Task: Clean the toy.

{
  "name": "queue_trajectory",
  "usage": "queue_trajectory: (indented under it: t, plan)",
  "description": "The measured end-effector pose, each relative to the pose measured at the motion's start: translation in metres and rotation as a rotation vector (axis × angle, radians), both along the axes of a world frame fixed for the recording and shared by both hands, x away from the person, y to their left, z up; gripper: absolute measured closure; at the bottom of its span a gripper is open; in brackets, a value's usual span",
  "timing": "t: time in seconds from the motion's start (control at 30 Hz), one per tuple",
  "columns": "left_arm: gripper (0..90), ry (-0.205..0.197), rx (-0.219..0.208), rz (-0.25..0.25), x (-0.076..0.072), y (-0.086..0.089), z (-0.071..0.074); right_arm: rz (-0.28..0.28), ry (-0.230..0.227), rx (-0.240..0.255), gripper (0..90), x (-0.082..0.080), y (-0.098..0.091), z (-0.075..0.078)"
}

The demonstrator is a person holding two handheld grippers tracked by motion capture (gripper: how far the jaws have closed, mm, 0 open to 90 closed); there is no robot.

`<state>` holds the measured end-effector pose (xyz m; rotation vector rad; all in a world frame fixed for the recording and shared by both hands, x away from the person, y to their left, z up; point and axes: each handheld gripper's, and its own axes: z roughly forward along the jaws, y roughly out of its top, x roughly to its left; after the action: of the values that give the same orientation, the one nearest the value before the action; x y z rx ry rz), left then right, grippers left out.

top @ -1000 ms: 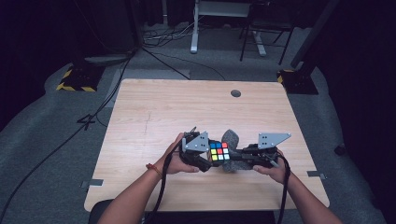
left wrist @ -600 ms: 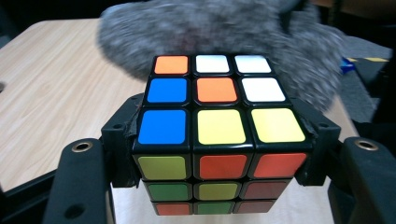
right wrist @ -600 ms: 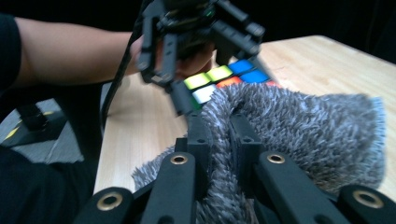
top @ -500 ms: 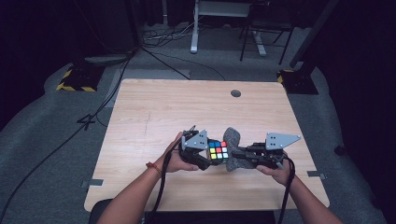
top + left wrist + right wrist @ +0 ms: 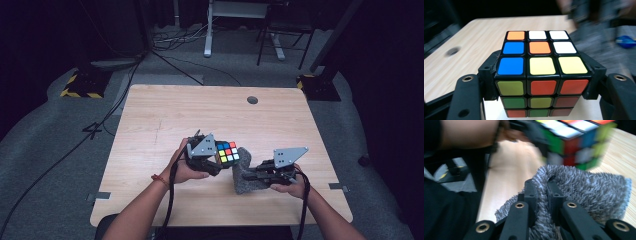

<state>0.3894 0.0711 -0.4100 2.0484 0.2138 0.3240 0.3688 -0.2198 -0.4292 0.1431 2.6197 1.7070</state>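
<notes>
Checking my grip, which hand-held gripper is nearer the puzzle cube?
Left. The left hand-held gripper clamps the cube; the right hand-held gripper pinches the grey cloth just beside it.

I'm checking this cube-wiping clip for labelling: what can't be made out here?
- Puzzle cube: left gripper view, its sides are covered by the jaws and its lowest row is cut by the bottom edge.
- Grey cloth: right gripper view, the pinched fold is hidden between the jaws.
- Blue item: left gripper view, too blurred to name.
</notes>
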Motion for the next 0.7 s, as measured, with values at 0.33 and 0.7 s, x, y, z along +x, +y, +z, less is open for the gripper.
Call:
queue_trajectory:
  t: [0.33, 0.7]
  plan:
    - [33.2, 0.066, 0.167, -0.008, 0.003, 0.003, -0.023, -0.212, -0.027, -0.105, 80.0, 0.019, -0.008, -0.001]
    - [33.2, 0.132, 0.185, -0.042, -0.006, 0.000, -0.050, -0.276, 0.005, -0.226, 79.0, 0.025, -0.021, -0.022]
